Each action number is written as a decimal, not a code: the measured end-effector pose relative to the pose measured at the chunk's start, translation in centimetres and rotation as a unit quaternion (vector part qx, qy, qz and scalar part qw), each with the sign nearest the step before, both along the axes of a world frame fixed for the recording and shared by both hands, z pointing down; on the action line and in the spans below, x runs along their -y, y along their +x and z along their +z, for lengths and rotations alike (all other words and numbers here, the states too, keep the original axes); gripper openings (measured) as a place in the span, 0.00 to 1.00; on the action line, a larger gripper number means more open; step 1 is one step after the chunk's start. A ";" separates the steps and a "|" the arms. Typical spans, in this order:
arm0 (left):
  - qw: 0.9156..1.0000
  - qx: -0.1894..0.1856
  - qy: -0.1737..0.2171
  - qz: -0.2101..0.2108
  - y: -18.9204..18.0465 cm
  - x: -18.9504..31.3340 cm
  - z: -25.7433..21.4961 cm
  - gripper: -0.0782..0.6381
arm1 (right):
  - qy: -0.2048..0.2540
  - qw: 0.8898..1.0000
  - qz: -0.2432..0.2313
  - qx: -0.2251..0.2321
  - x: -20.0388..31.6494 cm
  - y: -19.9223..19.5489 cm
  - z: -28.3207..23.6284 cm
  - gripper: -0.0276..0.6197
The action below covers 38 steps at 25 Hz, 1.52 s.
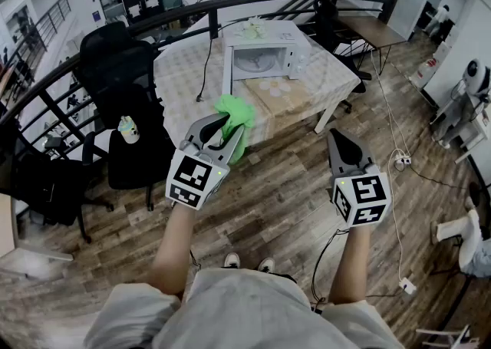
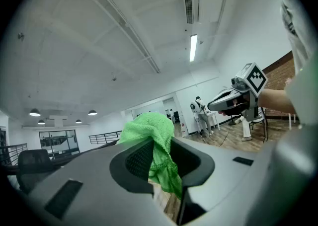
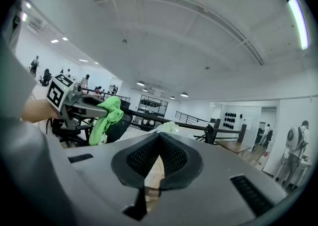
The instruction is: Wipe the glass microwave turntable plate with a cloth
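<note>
**Item 1, glass turntable plate.** You had not yet reached it. A pale round shape (image 1: 274, 87) lay on the surface (image 1: 181, 65) just in front of the microwave (image 1: 265, 54). It was probably the plate, set out where a wipe could reach it, though at that range you could not be sure. Nothing touched it.

**Item 2, cloth.** The green cloth (image 1: 235, 119) was bunched and pinched near its middle, with loose folds spilling above and below the grip. That suits carrying. A flatter spread would likely serve better for wiping.

**Item 3, left gripper.** Your left gripper (image 1: 224, 134) was raised in front of you and pointed toward the surface. Its jaws were closed onto the cloth and held apart only by the thickness of the fabric.

**Item 4, right gripper.** Your right gripper (image 1: 336, 139) was level with the left and well apart from it. Its jaws were brought together with nothing between them. It was free, presumably to steady the plate while the cloth worked.

**Item 5, surroundings.** The microwave stood at the back of the surface with its door closed and a pale crumpled object on top. A black office chair (image 1: 123, 79) stood to the left. You stood on the wooden floor, back from the surface, so an approach remained before any wiping.
</note>
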<state>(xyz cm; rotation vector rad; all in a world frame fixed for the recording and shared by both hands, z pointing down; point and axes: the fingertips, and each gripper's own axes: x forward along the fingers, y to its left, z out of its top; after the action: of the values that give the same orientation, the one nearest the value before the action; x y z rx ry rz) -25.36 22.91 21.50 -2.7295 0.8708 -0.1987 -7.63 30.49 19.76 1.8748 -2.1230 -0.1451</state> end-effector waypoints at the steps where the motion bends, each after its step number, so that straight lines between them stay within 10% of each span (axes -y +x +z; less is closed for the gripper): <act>1: 1.000 -0.001 0.000 0.000 -0.4 -0.3 0.0 0.26 | 0.000 1.000 -0.001 -0.001 -0.3 -0.4 0.0 0.06; 22: 1.000 -0.013 0.006 0.028 -2.7 2.6 -0.2 0.26 | 0.025 0.999 0.020 0.033 1.5 -2.5 -0.4 0.06; 38: 1.000 -0.007 -0.005 0.019 9.2 15.0 2.2 0.26 | 0.024 0.999 -0.001 0.028 15.1 9.6 1.5 0.06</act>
<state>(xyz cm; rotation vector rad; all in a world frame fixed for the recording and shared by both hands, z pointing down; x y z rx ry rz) -16.12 7.86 23.67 -2.7584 0.8227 -0.1764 1.95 15.41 21.23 1.9256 -2.1776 -0.1469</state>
